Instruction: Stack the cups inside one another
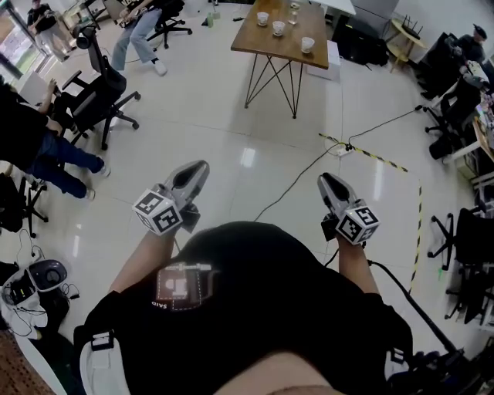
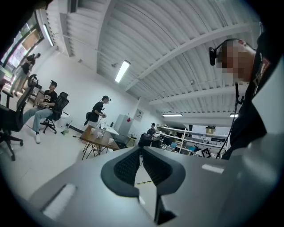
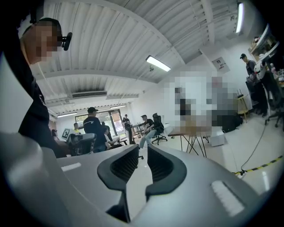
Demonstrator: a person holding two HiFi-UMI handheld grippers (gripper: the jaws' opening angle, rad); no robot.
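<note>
Three white cups (image 1: 278, 28) stand apart on a wooden table (image 1: 284, 48) far ahead across the floor; in the left gripper view the same cups (image 2: 99, 134) are tiny on that table (image 2: 95, 138). Both grippers are held close in front of the person's body, far from the table. The left gripper (image 1: 201, 167) (image 2: 142, 149) is shut, its tips touching with nothing between them. The right gripper (image 1: 324, 180) (image 3: 143, 147) shows a narrow gap between its tips and holds nothing. In the right gripper view the table (image 3: 191, 131) is partly hidden by a mosaic patch.
A black cable and yellow-black floor tape (image 1: 376, 156) cross the tiles between me and the table. An office chair (image 1: 96, 92) and seated people are at the left; more chairs (image 1: 467, 247) stand at the right. A glass item (image 1: 294, 9) also sits on the table.
</note>
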